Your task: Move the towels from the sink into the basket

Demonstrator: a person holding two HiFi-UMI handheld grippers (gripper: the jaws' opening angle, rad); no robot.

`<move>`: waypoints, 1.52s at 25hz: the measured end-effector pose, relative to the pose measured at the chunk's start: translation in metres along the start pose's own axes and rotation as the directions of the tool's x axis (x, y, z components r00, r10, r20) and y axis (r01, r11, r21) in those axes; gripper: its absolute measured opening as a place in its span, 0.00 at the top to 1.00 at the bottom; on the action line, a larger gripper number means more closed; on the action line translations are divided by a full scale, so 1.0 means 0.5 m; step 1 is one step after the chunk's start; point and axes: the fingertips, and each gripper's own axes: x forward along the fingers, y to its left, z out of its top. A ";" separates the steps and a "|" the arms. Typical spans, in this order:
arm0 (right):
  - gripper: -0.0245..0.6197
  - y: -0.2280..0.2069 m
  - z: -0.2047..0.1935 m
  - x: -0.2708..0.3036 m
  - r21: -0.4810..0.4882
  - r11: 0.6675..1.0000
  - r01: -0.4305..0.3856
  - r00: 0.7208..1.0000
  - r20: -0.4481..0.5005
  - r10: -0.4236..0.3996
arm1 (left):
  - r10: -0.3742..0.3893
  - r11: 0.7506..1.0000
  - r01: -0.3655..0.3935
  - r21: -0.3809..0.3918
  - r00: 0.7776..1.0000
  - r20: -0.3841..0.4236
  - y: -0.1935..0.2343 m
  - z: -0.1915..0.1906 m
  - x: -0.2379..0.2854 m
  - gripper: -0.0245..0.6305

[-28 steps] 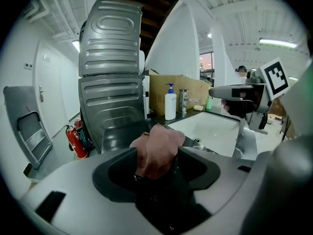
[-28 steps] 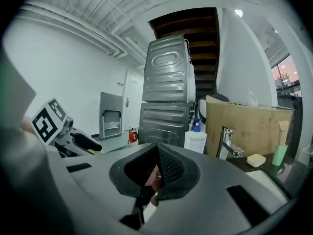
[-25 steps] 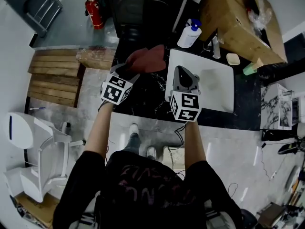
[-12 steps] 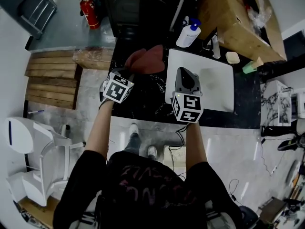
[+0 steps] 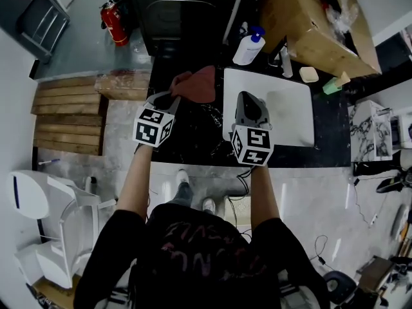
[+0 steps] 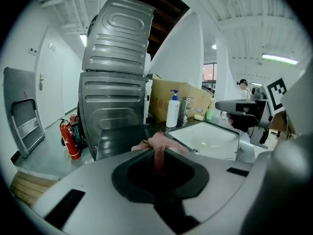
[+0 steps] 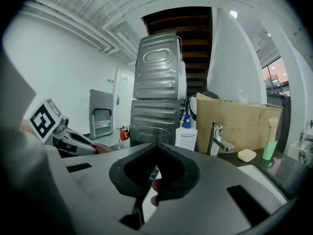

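A reddish-brown towel point(image 5: 196, 84) lies bunched on the black counter point(image 5: 193, 131), just left of the white sink point(image 5: 290, 111). My left gripper point(image 5: 174, 100) reaches its near edge, and its jaws are closing. In the left gripper view point(image 6: 157, 153) a narrow fold of the towel point(image 6: 159, 142) is pinched between them. My right gripper point(image 5: 250, 105) hovers over the sink's left part with its jaws together point(image 7: 156, 148). A small pinkish patch shows behind its jaws; I cannot tell what it is. No basket shows in any view.
A soap dispenser bottle point(image 5: 248, 46), a faucet point(image 5: 285, 60) and a soap bar point(image 5: 309, 74) stand behind the sink. A large cardboard box point(image 5: 309, 21) sits at the back right. Stacked grey machines point(image 6: 117, 92) rise behind the counter. A fire extinguisher point(image 5: 112, 21) and wooden slats point(image 5: 67, 114) are on the left.
The left gripper's jaws have come together on the towel's near edge. Both grippers stay about where they were.
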 end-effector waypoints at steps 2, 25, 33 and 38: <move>0.94 -0.004 0.003 -0.004 0.004 1.000 0.015 1.000 0.000 -0.015 | -0.004 1.000 0.005 -0.019 0.999 0.051 0.002 0.025 -0.008 0.87; 0.94 -0.022 0.087 -0.054 -0.002 0.996 0.088 0.992 0.087 -0.088 | 0.013 0.999 -0.025 0.038 0.957 0.291 -0.003 0.225 -0.106 0.87; 0.94 -0.056 0.074 -0.091 0.012 0.987 0.160 0.983 0.088 -0.160 | -0.031 0.997 0.010 0.077 0.961 0.275 -0.035 0.209 -0.090 0.87; 0.94 -0.097 0.059 -0.124 0.029 0.975 0.221 0.971 0.090 -0.223 | -0.072 0.993 0.042 0.110 0.956 0.285 -0.070 0.221 -0.073 0.87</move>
